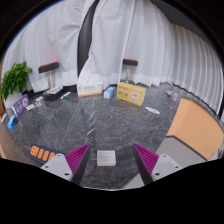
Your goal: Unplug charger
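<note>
A small white square charger (106, 158) sits on the dark marble table (110, 125), between my two fingers. My gripper (111, 150) is open. The left pink pad (76, 156) and the right pink pad (147, 158) stand on either side of the charger, with a gap at each side. I cannot see what the charger is plugged into, and no cable shows.
An orange and grey object (43, 154) lies just left of the left finger. A tan board (196, 130) lies to the right. Beyond the fingers stand a yellow box (130, 93), small items, a green plant (15, 78) and white curtains (110, 40).
</note>
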The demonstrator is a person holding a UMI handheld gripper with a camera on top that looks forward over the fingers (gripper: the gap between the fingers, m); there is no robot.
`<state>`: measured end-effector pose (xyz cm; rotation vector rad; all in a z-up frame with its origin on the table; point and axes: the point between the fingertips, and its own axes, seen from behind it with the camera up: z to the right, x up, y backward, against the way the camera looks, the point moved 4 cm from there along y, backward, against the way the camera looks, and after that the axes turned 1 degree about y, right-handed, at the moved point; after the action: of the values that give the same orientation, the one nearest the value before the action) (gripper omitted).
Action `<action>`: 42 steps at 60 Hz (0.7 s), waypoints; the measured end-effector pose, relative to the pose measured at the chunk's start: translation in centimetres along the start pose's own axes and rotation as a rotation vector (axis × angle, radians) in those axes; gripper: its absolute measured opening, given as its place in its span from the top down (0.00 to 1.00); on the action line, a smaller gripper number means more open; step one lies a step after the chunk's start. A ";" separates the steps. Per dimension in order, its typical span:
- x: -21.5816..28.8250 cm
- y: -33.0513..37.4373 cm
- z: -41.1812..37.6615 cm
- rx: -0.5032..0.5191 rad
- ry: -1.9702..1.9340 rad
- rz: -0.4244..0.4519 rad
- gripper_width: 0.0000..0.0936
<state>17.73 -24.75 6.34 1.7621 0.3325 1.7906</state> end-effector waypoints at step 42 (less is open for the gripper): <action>-5.1 33.8 -5.2 -0.066 0.004 0.086 0.09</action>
<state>4.39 -53.19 20.86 1.7512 0.1995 1.8439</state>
